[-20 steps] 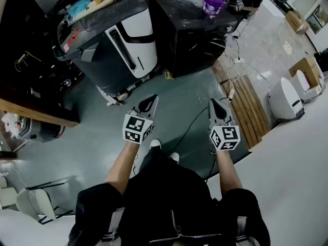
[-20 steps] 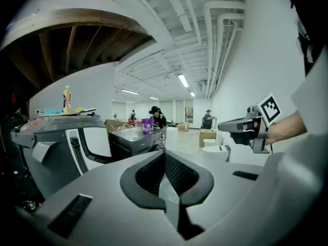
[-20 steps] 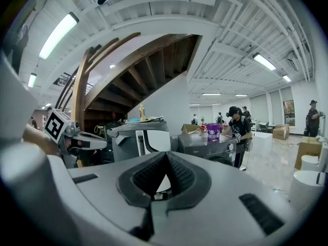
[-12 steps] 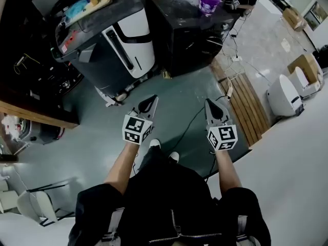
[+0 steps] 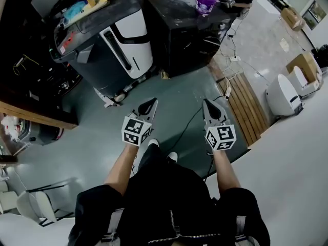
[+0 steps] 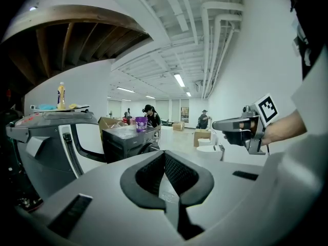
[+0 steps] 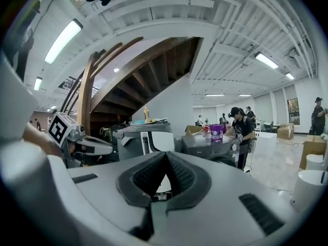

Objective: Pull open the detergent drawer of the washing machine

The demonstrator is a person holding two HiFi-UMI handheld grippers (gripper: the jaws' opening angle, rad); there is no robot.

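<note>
The black front-loading washing machine (image 5: pixel 189 35) stands at the far side of the floor, a purple cup (image 5: pixel 206 2) on its top. It also shows in the left gripper view (image 6: pixel 128 142) and the right gripper view (image 7: pixel 215 142). Its detergent drawer is too small to make out. My left gripper (image 5: pixel 149 103) and right gripper (image 5: pixel 207 103) are held side by side in the air, well short of the machine, both pointing toward it. Each is shut with nothing between its jaws, as the left gripper (image 6: pixel 164 155) and the right gripper (image 7: pixel 165 155) show in their own views.
A grey and white appliance (image 5: pixel 115 42) with clutter on top stands left of the washer. A person (image 7: pixel 240 129) stands at the washer's far side. A wooden pallet (image 5: pixel 246 104) and cables (image 5: pixel 192 122) lie on the floor at right. White units (image 5: pixel 284 99) sit further right.
My right gripper has drifted a little to the left and upward in the head view. The left gripper has hardly moved. Both stay shut.
</note>
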